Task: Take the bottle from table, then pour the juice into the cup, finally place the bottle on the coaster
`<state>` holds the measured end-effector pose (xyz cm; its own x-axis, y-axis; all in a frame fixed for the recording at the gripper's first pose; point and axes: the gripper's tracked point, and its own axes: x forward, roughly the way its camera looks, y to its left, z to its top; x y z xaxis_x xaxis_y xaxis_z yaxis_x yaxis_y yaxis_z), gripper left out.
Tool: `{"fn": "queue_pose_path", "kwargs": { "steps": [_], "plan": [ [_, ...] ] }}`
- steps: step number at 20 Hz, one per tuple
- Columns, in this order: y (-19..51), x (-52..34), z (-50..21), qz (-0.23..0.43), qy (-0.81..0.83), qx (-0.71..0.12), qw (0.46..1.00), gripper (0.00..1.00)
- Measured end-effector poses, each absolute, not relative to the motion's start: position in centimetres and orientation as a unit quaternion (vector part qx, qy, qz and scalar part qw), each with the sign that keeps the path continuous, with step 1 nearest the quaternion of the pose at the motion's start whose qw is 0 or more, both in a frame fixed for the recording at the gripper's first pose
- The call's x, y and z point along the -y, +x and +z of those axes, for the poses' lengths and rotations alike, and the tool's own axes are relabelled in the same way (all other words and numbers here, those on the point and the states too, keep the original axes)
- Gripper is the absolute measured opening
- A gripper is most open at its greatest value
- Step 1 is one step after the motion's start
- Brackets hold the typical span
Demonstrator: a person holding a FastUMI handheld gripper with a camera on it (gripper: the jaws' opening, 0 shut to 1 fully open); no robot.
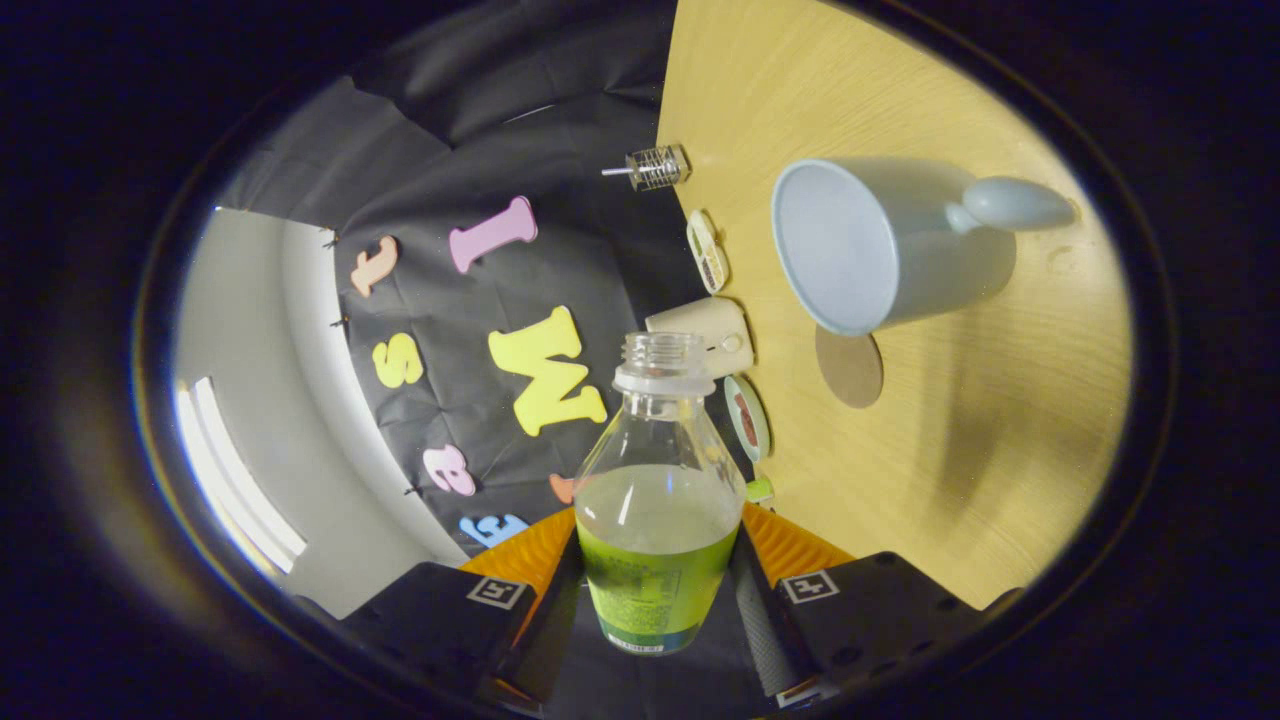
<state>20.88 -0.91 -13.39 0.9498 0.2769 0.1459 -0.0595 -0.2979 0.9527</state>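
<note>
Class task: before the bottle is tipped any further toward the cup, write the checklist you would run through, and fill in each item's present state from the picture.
1. Both fingers press on the bottle; gripper shut on it: ok.
2. Cap off, the bottle's mouth open: ok.
3. Juice in the bottle: ok, a good part is left.
4. Cup standing on the table with its opening free: ok.
5. Bottle's mouth over the cup's opening: not ok, the cup lies beyond and to one side.
6. Coaster bare beside the cup: ok.
</note>
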Motion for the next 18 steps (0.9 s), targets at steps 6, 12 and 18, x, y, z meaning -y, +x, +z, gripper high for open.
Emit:
{"fn": "queue_pose_path", "kwargs": {
  "steps": [6, 12, 18],
  "plan": [
    [20.9, 2.3, -12.9, 0.145, 0.824, -0.047, 0.545, 0.77],
    [21.3, 3.1, -11.7, 0.147, 0.843, -0.039, 0.516, 0.77],
    [21.4, 3.2, -10.5, 0.150, 0.865, -0.037, 0.478, 0.77]
  ]
}}
